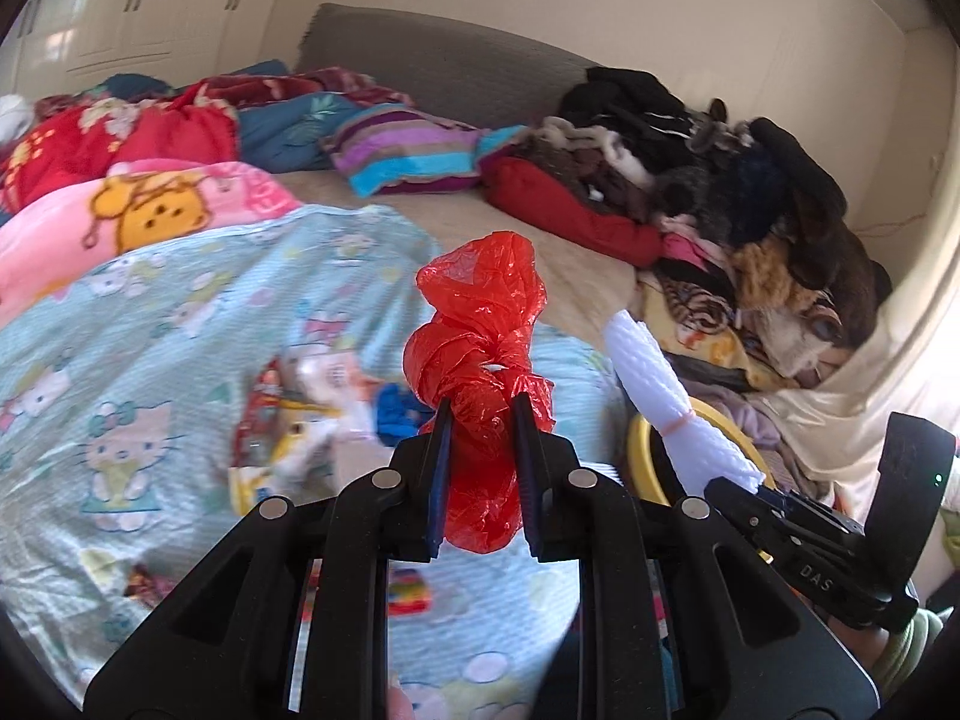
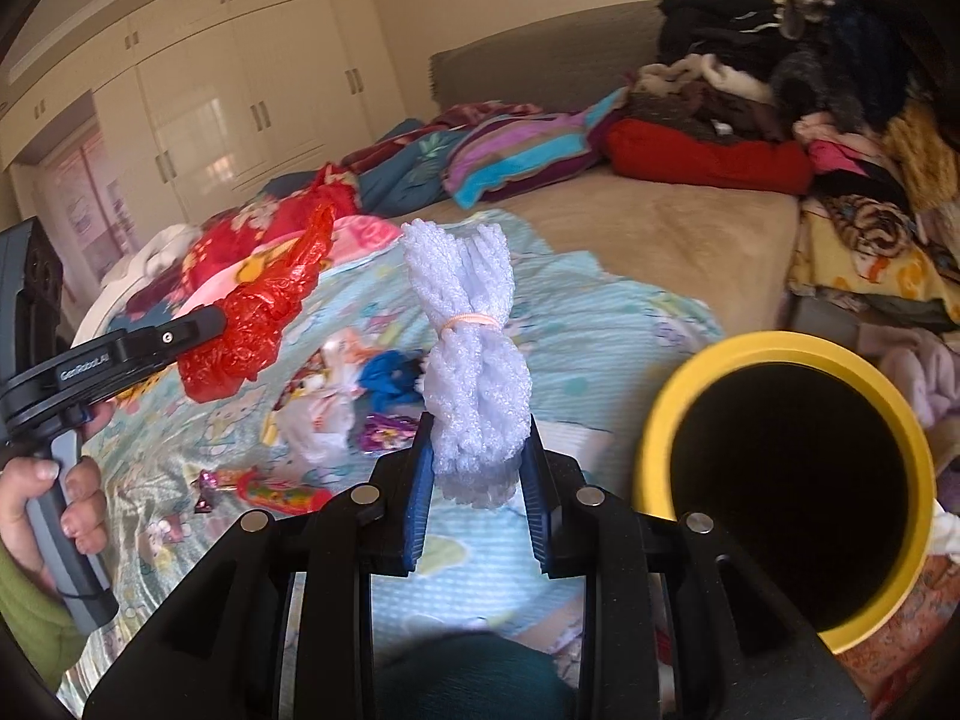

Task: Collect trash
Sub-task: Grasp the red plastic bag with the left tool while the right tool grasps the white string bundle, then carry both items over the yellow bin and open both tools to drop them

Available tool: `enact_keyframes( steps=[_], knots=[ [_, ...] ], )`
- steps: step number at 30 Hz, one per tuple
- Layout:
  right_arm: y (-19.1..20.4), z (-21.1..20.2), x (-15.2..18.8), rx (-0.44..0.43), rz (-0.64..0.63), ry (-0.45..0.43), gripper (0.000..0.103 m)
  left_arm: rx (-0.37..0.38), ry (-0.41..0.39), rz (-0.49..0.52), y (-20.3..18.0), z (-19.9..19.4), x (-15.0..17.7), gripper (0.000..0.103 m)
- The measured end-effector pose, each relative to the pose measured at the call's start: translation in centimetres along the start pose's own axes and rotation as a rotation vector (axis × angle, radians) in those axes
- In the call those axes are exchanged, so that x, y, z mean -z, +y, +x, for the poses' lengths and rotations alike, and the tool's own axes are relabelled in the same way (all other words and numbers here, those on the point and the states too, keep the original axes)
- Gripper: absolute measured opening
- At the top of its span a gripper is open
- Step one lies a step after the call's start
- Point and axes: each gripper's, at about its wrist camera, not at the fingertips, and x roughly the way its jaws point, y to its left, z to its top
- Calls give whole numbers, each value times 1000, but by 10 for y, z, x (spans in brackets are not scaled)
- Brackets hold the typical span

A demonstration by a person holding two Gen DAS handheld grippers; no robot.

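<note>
Trash is held in both grippers above the bed: the left gripper (image 1: 483, 414) is clamped tight on a crumpled red plastic bag (image 1: 480, 354), the right gripper (image 2: 477, 438) pinches a white foam net bundle (image 2: 471, 360) beside the yellow bin (image 2: 660, 420). "GenRobot.AI" marks the left gripper's side; "DAS" shows on the right one.

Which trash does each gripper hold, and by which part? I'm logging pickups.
The left gripper pinches the red bag below its knot. The right gripper grips the white foam bundle at its lower end.
</note>
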Motion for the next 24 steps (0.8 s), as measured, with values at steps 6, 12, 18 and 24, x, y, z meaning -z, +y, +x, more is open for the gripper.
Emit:
enact_keyframes(
  steps=[6,12,18,24],
  knots=[
    [-27,-16,2,68,34,-19,26,39,21,53,-29,12,1,13],
    [-58,-32,3,133,78,-42,26,85,52,98,-58,27,7,13],
    [-94,-47,8,222,135,-46,26,136,88,142,-88,41,16,13],
    [-124,-56,20,308,189,-25,26,186,128,187,-122,60,26,14]
  ],
)
